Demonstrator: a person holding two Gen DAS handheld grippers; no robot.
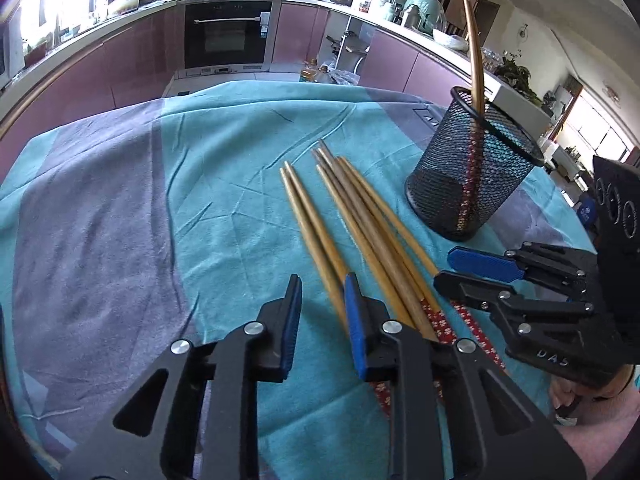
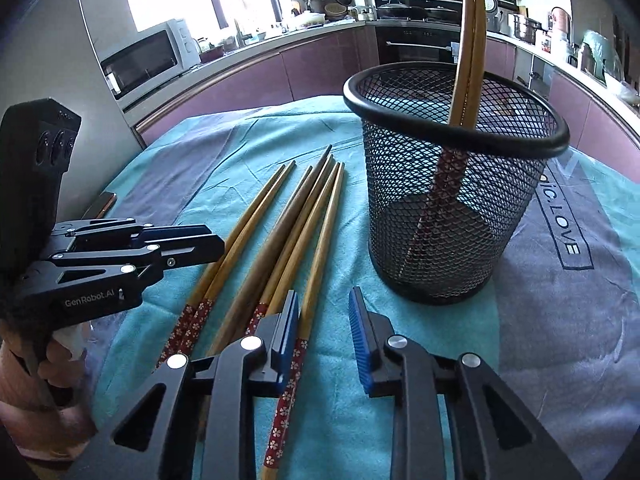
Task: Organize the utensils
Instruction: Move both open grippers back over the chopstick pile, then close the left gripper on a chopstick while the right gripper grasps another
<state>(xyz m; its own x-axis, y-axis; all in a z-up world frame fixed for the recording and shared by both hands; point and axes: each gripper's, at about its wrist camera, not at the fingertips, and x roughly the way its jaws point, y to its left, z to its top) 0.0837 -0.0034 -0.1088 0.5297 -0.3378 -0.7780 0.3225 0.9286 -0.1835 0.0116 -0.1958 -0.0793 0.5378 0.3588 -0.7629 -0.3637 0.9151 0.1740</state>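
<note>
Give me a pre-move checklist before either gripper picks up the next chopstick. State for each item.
1. Mesh holder upright on the cloth: ok.
2. Holder has room, only two chopsticks inside: ok.
3. Loose chopsticks within reach, lying together: ok.
4. Left gripper empty, jaws apart: ok.
5. Right gripper empty, jaws apart: ok.
6. One chopstick separated for a clean grasp: not ok, they lie bunched.
</note>
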